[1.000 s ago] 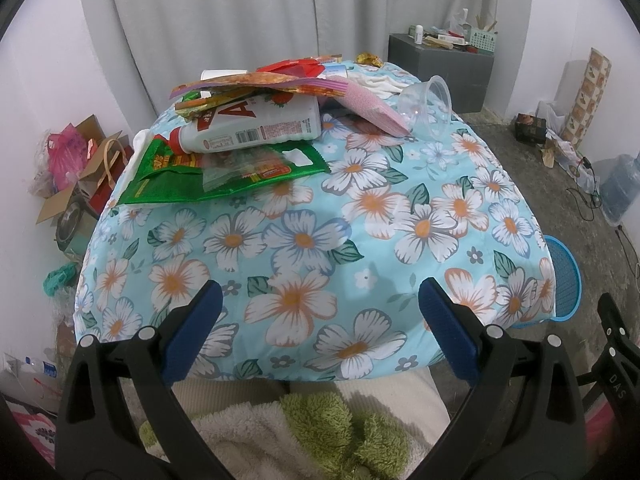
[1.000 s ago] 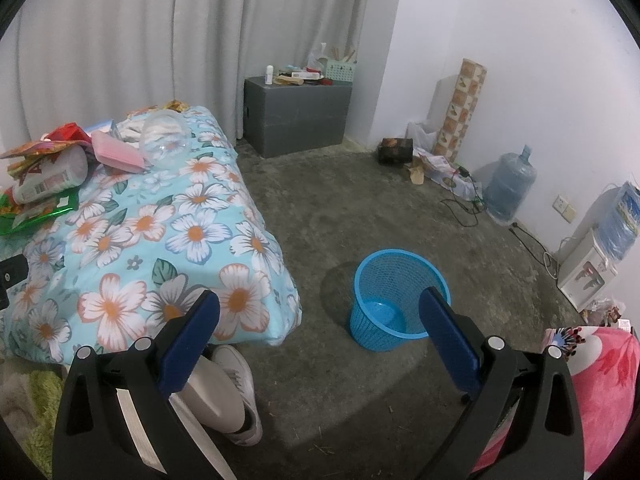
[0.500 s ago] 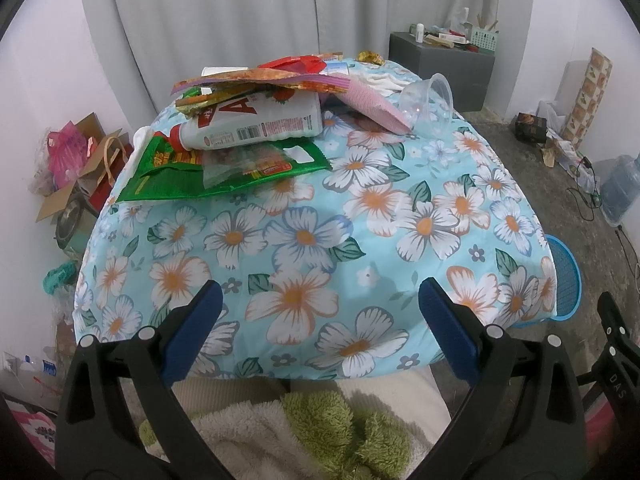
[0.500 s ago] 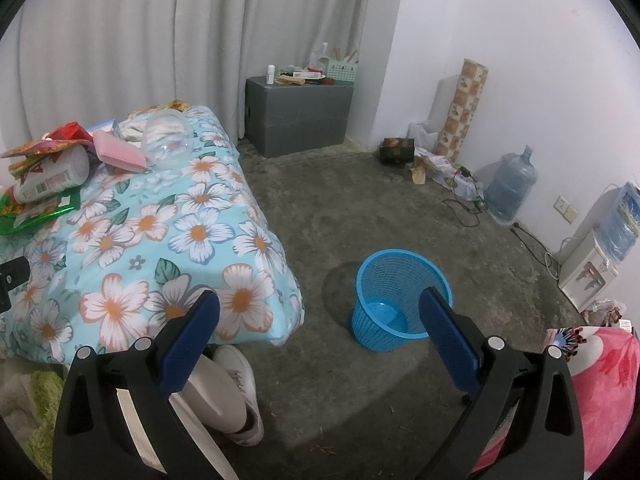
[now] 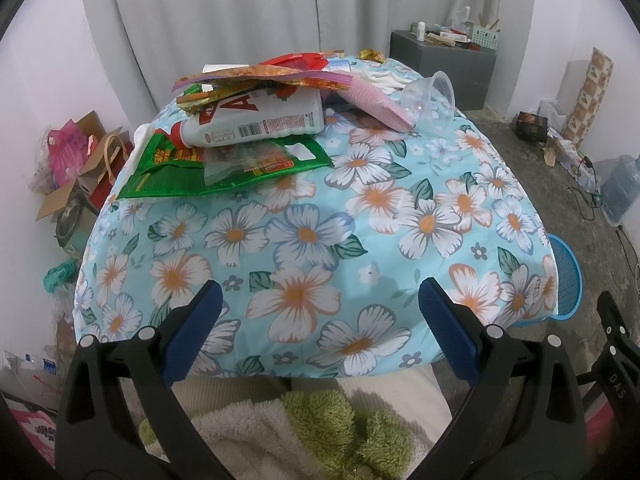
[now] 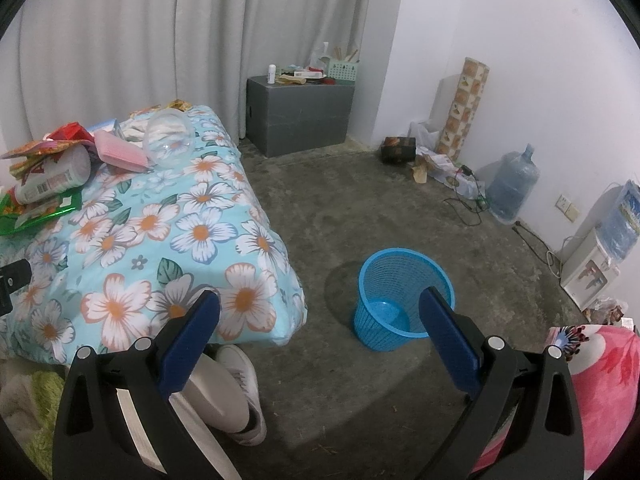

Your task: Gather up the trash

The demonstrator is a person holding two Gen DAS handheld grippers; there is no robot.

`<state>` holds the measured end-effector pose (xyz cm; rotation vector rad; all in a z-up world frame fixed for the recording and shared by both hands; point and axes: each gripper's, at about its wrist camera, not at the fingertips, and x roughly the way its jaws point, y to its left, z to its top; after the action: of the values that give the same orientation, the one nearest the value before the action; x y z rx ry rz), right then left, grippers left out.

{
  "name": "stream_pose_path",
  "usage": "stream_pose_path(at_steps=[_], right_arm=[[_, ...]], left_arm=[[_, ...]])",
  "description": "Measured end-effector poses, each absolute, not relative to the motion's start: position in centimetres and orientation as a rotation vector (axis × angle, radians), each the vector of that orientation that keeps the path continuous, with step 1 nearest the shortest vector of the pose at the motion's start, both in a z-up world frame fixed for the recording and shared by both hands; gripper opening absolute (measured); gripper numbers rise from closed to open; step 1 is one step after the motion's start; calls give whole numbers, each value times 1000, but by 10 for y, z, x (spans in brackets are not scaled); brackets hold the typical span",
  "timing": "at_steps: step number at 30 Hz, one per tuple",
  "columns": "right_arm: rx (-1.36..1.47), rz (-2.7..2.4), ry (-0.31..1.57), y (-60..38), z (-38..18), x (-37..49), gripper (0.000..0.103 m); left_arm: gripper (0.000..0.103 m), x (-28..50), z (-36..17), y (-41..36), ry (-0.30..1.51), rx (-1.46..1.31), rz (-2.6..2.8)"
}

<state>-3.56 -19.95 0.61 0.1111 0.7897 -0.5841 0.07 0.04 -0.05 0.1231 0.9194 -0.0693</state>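
Observation:
Trash lies piled at the far side of a floral-covered table [image 5: 320, 240]: a white plastic bottle [image 5: 256, 124] on its side, a green snack bag [image 5: 224, 168], colourful wrappers [image 5: 272, 74], a pink packet [image 5: 372, 100] and a clear plastic cup [image 5: 434, 96] on its side. My left gripper [image 5: 318, 304] is open and empty over the table's near edge. My right gripper [image 6: 320, 312] is open and empty, above the floor beside the table. A blue mesh bin [image 6: 404, 300] stands on the floor right of the table; its rim also shows in the left wrist view [image 5: 566, 276].
A grey cabinet [image 6: 300, 120] with small items stands by the curtain. A water jug [image 6: 514, 184], cables and a patterned roll [image 6: 464, 108] line the right wall. Boxes and bags [image 5: 80, 168] sit left of the table. A white shoe [image 6: 236, 392] is below.
Both views have shifted very slightly; the left gripper has edged a little toward the table. Both grippers stay open.

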Motion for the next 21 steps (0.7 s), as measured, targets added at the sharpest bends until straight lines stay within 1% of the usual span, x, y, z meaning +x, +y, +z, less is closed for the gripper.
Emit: stream_pose_path(at_steps=[21], right_arm=[[123, -588, 784, -197, 8, -31, 97]], left_arm=[[94, 2, -1, 5, 914, 121, -57]])
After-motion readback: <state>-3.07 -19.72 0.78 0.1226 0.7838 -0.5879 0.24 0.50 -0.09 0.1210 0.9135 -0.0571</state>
